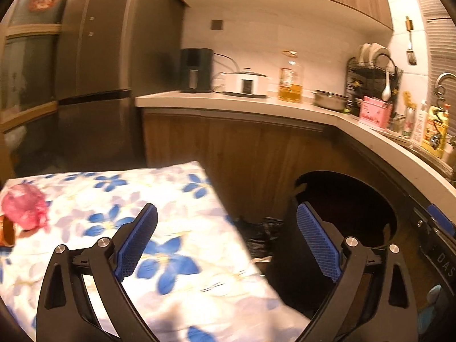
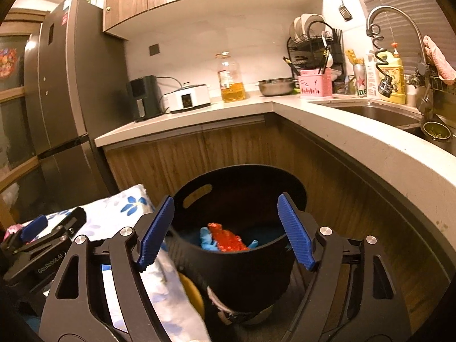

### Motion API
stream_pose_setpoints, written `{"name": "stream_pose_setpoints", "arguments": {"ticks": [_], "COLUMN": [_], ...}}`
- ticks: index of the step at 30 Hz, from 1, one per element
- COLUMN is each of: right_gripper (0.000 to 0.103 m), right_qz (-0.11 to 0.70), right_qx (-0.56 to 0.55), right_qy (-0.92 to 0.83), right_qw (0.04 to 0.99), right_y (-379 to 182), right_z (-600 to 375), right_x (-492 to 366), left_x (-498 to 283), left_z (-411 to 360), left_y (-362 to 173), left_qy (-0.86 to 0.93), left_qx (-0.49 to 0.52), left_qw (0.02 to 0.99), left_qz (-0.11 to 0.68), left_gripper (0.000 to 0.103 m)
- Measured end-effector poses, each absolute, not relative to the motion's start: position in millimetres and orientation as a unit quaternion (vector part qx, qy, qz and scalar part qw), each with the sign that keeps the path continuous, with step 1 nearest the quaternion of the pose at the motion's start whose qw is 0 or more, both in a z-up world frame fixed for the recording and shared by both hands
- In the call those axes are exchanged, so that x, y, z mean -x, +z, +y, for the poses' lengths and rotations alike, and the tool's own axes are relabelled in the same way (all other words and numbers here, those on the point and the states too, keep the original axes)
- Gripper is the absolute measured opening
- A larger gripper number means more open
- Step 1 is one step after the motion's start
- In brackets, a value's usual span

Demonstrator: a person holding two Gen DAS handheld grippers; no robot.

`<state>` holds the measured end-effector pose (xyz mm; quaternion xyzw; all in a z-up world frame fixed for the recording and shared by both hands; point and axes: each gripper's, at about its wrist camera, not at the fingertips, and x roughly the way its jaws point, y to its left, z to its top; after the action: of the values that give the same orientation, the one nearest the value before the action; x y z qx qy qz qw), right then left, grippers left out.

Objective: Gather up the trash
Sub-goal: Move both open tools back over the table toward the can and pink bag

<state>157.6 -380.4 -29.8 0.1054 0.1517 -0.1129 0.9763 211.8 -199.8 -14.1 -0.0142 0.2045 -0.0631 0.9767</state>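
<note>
Wood-fronted kitchen cabinets under a pale countertop (image 2: pixel 356 142) curve behind a round black plastic bin (image 2: pixel 236 245), which stands on the floor just beside a table draped in a white cloth with blue flowers (image 1: pixel 176 228). Inside the bin lie a crumpled red wrapper (image 2: pixel 226 238) and a blue glove (image 2: pixel 206 239); a pink crumpled bag (image 1: pixel 24 208) rests on the cloth. The right gripper (image 2: pixel 226 230) hangs over the bin and the left gripper (image 1: pixel 226 242) over the table's edge, both spread wide and holding nothing.

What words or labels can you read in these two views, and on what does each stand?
"GenRobot.AI": on the left tool's black body, seen from the right wrist.
"DAS": partial, on the right tool's body, seen from the left wrist.
"ine": partial, on the green can.
Oil bottle, yellow detergent bottle, pink caddy: unreadable.
</note>
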Motion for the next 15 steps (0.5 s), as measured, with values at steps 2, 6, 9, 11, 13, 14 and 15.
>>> {"name": "stream_pose_setpoints", "arguments": {"ticks": [2, 6, 9, 11, 13, 14, 15], "right_gripper": [0.076, 0.078, 0.081, 0.083, 0.085, 0.085, 0.085], "right_qz": [0.153, 0.153, 0.152, 0.151, 0.152, 0.152, 0.152], "right_qx": [-0.106, -0.104, -0.102, -0.101, -0.099, -0.097, -0.094], "right_qy": [-0.108, -0.09, -0.078, -0.069, -0.058, -0.052, -0.047], "right_qw": [0.977, 0.979, 0.98, 0.981, 0.982, 0.982, 0.983], "right_y": [-29.0, -26.5, -24.1, -22.6, -21.4, -21.0, -20.8], "right_z": [-373.1, -355.0, -341.1, -331.4, -318.7, -311.6, -304.7], "right_x": [-155.4, -149.7, -146.6, -145.5, -144.9, -144.6, -144.7], "left_x": [-205.0, -189.0, -180.1, -174.0, -168.6, -165.6, -164.0], "left_z": [-190.6, -169.9, -155.9, -144.2, -132.1, -124.8, -119.8], "left_y": [-12.1, -9.4, -8.9, -8.1, -7.8, -7.5, -6.9], "left_qy": [-0.054, -0.036, -0.028, -0.017, -0.007, 0.0, 0.004], "left_qx": [0.015, 0.018, 0.02, 0.018, 0.02, 0.021, 0.023], "left_qw": [0.978, 0.979, 0.98, 0.981, 0.981, 0.981, 0.981], "left_qz": [0.203, 0.198, 0.197, 0.194, 0.193, 0.192, 0.191], "left_gripper": [0.094, 0.095, 0.095, 0.095, 0.095, 0.095, 0.095]}}
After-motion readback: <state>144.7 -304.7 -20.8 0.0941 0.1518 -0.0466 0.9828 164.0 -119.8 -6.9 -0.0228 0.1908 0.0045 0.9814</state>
